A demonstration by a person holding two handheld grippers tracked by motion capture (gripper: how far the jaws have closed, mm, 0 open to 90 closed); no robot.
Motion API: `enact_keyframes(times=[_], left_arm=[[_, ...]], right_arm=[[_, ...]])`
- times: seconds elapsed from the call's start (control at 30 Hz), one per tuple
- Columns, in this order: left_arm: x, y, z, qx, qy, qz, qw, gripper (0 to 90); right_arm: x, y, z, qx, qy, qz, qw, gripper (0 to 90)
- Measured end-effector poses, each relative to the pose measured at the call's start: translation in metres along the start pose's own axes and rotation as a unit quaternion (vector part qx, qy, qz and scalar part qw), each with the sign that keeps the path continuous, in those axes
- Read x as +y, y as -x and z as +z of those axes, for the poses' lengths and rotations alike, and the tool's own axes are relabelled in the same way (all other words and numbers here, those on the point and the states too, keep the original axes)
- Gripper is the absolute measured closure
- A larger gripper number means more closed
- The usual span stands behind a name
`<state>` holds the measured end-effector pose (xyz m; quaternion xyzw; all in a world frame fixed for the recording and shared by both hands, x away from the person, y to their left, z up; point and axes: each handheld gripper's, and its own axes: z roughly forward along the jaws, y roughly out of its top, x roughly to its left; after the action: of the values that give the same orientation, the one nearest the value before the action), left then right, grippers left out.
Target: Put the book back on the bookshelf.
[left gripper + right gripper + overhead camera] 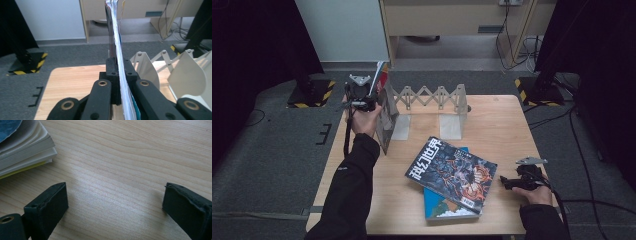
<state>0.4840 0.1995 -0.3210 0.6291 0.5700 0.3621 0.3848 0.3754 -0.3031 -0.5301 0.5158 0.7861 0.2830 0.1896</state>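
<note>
as the left tongs (117, 82) pinch a thin book (117, 45) upright beside the expanding rack (432, 100), it should be lowered squarely into the end slot, while the right tongs (115, 205) rest spread on the surface (130, 152).

Left tongs (371, 100) raised at arm's length, jaws clamped tight; right tongs (506, 183) held low, jaws spread wide.

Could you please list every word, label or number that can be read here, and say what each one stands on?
"科幻世界": large white characters down the left edge of the dark magazine cover.
White label at that cover's lower corner: too small to read.
Book beneath it: no legible text.
Book clamped in the left gripper: edge-on, nothing readable.
</note>
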Motion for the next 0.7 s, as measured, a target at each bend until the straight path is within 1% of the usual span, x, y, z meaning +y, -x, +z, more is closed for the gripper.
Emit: enact_keyframes(times=[0.13,0.17,0.2,0.3,0.4,0.53,0.67,0.7], left_arm=[[-0.003,-0.003,0.001,0.0,-0.001,-0.001,1.0,86.3],[-0.004,-0.004,0.001,-0.001,0.0,-0.003,1.0,86.4],[-0.004,-0.005,0.0,-0.005,0.0,-0.007,1.0,86.3],[-0.004,-0.006,0.0,-0.011,0.001,-0.005,0.9999,86.2],[-0.005,-0.008,0.0,-0.015,0.001,-0.009,0.9998,85.6],[-0.008,-0.014,-0.002,-0.03,0.015,-0.018,0.9993,81.4],[-0.008,-0.019,-0.007,-0.035,0.028,-0.021,0.9988,77.9],[-0.007,-0.02,-0.008,-0.04,0.031,-0.023,0.9984,76.8]], right_arm=[[0.0,0.0,0.0,-0.001,0.001,-0.001,1.0,6.4],[0.0,0.0,0.0,-0.001,0.001,-0.001,1.0,6.4],[0.0,0.0,0.0,0.0,0.001,0.0,1.0,6.4],[0.0,0.0,0.0,0.0,0.0,0.0,1.0,6.4],[0.0,0.0,0.0,0.0,0.0,-0.001,1.0,6.4],[0.0,0.0,0.0,0.001,-0.001,0.0,1.0,6.4],[0.0,0.0,0.0,0.0,0.0,0.001,1.0,6.4],[0.0,0.0,0.0,0.0,0.0,0.001,1.0,6.4]])
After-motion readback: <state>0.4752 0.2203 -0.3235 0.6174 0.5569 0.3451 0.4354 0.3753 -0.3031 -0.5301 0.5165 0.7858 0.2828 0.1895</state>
